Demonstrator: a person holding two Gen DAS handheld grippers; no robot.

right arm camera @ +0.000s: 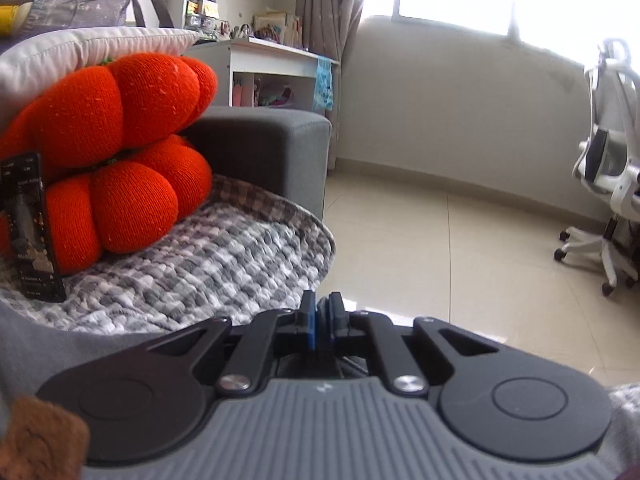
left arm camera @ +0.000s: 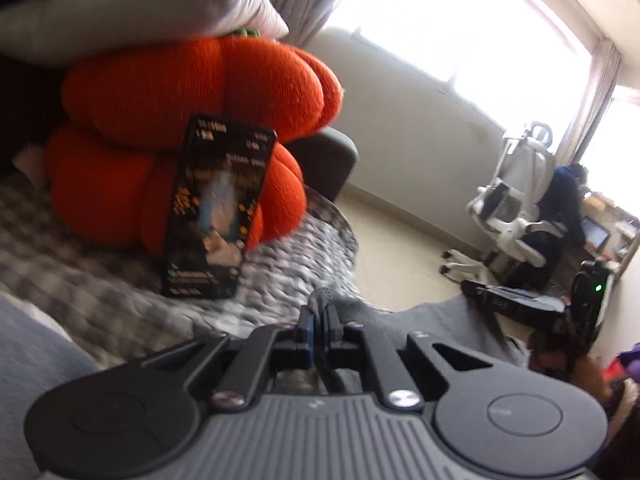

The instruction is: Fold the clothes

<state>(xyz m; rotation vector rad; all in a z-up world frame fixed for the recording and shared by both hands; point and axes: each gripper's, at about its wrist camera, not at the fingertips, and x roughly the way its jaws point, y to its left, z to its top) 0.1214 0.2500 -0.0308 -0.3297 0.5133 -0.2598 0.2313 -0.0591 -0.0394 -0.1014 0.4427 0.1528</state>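
- The jaws of the left gripper are pinched shut on a tuft of the grey garment; we see the cloth bunched up between the blue pads.
- The jaws of the right gripper are also closed. In the right wrist view we cannot make out cloth between its pads, but in the left wrist view the grey cloth runs straight across to it, so we judge that it grips the other end.
- The garment is held off the sofa between the two grippers – probably one edge stretched so that the rest hangs flat for a fold.
- It also shows at the lower left of the right wrist view, just in front of the checked blanket.
- The blanket covers the sofa seat and looks like the place to lay the garment.
- Two orange pumpkin cushions are stacked at the back with a white pillow on top, and a dark phone leans against them – we would keep the cloth clear of it.
- The grey sofa arm bounds the seat on the far side.
- Beyond the blanket's rounded front edge lies bare tiled floor; a white office chair stands well apart.
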